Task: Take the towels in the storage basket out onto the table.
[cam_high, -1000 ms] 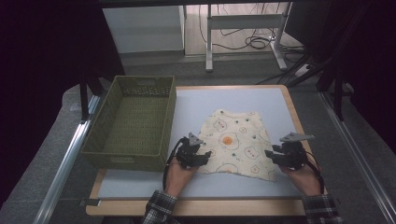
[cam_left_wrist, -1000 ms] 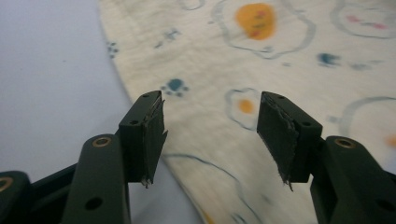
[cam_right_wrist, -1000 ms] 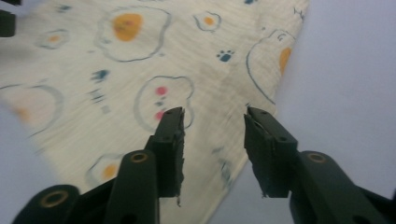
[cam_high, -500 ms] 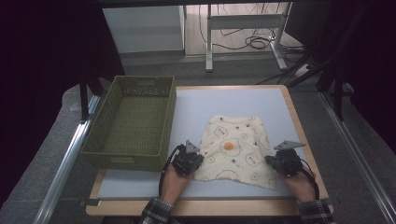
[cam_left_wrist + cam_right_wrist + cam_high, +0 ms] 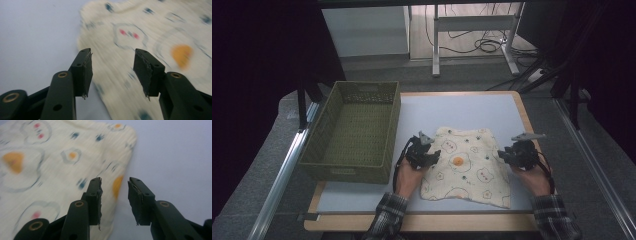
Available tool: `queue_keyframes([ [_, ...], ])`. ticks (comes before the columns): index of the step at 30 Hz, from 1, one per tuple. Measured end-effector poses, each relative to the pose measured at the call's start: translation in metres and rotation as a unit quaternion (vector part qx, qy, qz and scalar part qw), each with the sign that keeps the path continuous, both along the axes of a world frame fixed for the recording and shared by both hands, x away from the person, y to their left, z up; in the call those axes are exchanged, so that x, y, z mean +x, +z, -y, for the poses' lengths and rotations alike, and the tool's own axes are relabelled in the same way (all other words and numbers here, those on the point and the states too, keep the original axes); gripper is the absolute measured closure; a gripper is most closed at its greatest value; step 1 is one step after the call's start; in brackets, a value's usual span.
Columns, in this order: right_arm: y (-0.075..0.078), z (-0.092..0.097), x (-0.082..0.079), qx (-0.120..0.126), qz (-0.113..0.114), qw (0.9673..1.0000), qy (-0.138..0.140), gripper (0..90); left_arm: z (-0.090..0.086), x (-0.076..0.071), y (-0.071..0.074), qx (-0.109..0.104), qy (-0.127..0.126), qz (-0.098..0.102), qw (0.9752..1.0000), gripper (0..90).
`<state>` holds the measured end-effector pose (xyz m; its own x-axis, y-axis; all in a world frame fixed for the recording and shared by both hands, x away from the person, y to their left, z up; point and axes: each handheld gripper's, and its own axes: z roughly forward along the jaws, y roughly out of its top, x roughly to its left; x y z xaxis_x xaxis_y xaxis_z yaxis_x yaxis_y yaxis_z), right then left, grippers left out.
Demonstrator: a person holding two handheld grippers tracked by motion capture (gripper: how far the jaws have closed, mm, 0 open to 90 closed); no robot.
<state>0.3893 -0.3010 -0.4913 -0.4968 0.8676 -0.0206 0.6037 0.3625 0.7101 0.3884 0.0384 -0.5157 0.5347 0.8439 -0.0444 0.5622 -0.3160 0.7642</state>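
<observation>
Left gripper (image 5: 112,72) and right gripper (image 5: 114,200): jaws just reopened, partly apart, apparently holding nothing; the patterned cloth (image 5: 464,165) lies flat below each gap, its edges between the jaws.

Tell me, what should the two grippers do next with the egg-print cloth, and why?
Probably lower both and pinch the cloth's side edges. The egg-print cloth lies flat on the table, the left gripper and right gripper have just been opening, and each stands over an edge with nothing pinched between its jaws.
</observation>
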Motion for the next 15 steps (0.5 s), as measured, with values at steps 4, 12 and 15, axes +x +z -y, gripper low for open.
queue_keyframes([
  [4,-0.007,-0.008,0.033,0.009,-0.004,0.9999,-0.014,59.0,0.000,0.035,-0.007,-0.008,0.030,-0.009,0.9995,53.1],
  [12,-0.021,-0.029,0.059,0.005,-0.034,0.9993,-0.017,86.3,0.005,0.055,-0.019,-0.007,0.016,-0.027,0.9995,81.8],
  [15,-0.002,-0.039,0.048,-0.027,0.021,0.9994,-0.009,87.3,0.007,0.033,0.001,0.015,0.038,0.066,0.9970,86.5],
])
